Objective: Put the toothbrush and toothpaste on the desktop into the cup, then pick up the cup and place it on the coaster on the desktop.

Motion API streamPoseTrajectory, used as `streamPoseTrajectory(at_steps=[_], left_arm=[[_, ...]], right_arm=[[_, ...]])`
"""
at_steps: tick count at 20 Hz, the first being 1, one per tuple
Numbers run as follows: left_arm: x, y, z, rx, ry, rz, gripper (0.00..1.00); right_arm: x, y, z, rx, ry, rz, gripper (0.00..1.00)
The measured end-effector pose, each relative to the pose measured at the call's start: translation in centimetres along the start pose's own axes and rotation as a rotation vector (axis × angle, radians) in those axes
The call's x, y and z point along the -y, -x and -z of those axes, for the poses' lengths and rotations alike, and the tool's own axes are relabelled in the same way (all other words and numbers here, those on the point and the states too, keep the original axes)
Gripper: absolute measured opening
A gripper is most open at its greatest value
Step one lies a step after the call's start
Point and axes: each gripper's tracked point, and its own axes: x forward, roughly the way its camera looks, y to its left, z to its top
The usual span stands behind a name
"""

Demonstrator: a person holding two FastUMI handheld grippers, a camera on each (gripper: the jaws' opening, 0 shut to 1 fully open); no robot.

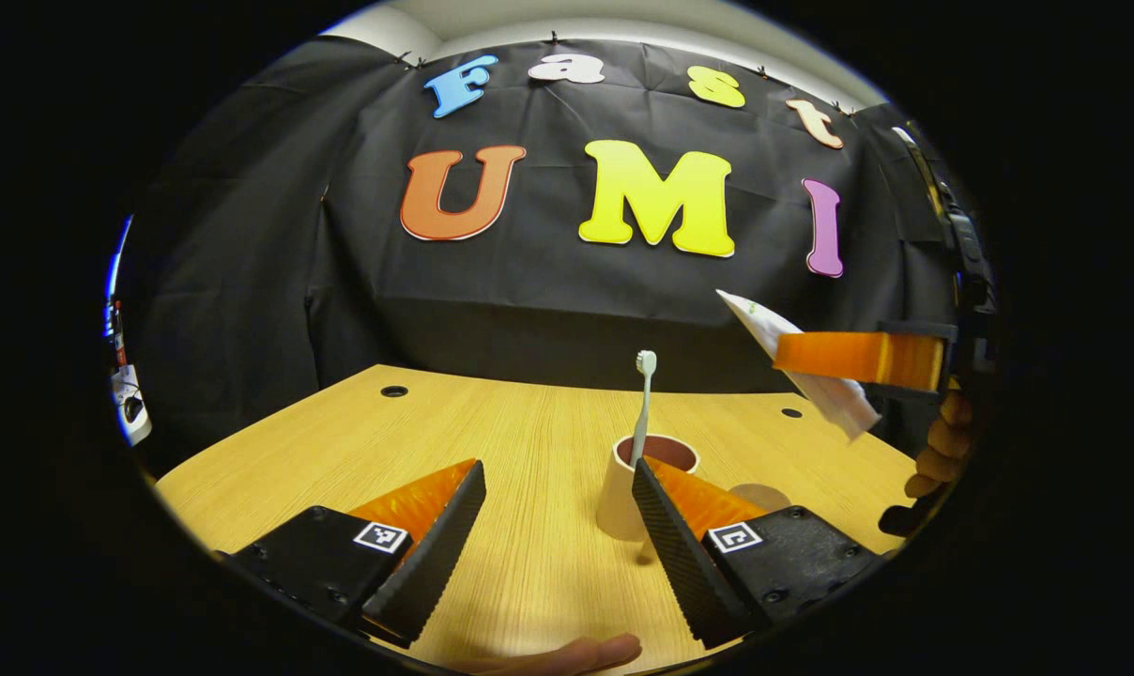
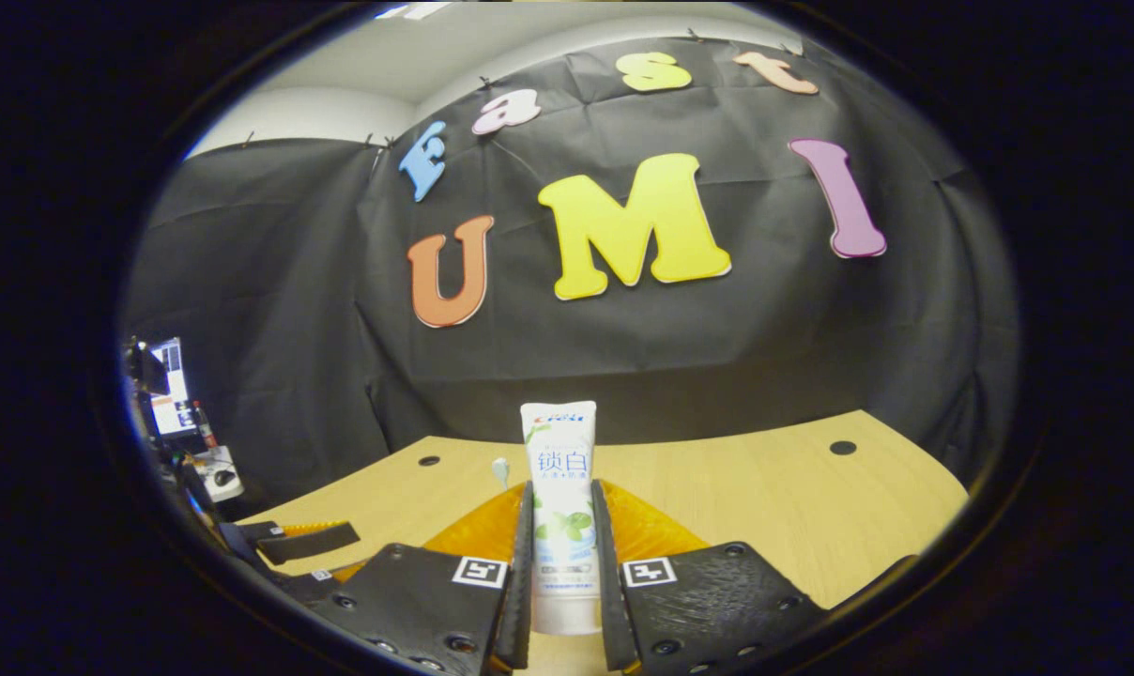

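Note:
A pale cup [image 1: 620,498] stands on the wooden table [image 1: 492,441], and a white toothbrush [image 1: 644,394] leans upright inside it. My left gripper [image 1: 558,467] is open just in front of the cup, its right finger overlapping the cup's side. A round coaster [image 1: 759,495] lies right of the cup. Above and to the right, my right gripper [image 1: 783,352] holds the white toothpaste tube [image 1: 825,385] tilted in the air. In the right gripper view, the right gripper [image 2: 561,488] is shut on the upright toothpaste tube [image 2: 559,469]; the toothbrush head [image 2: 500,467] peeks up behind the left finger.
Cable holes [image 1: 394,391] [image 1: 791,412] dot the table's far side. The black cloth wall stands right behind the table. A hand [image 1: 942,441] holds the right gripper. My left gripper [image 2: 295,542] sits low at the left, near a cluttered desk with a screen [image 2: 168,385].

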Motion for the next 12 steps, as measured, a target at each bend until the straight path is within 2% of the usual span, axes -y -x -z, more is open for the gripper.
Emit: streamPoseTrajectory(at_steps=[5, 6, 10, 12], left_arm=[[-1.1, 1.5, 0.5, 0.011, -0.008, 0.009, 1.00], [-1.4, 1.7, 0.6, 0.012, -0.013, 0.007, 1.00], [-2.5, 2.3, 0.4, 0.033, -0.017, 0.000, 1.00], [-2.8, 2.4, 0.5, 0.035, -0.013, 0.000, 1.00]], right_arm=[[-2.7, -3.3, 0.5, 0.011, 0.026, -0.016, 0.30], [-3.0, -3.8, 0.6, 0.010, 0.028, -0.015, 0.34], [-4.2, -4.6, -0.1, 0.030, 0.034, -0.017, 0.30], [-4.2, -4.9, -0.5, 0.049, 0.045, -0.009, 0.32]])
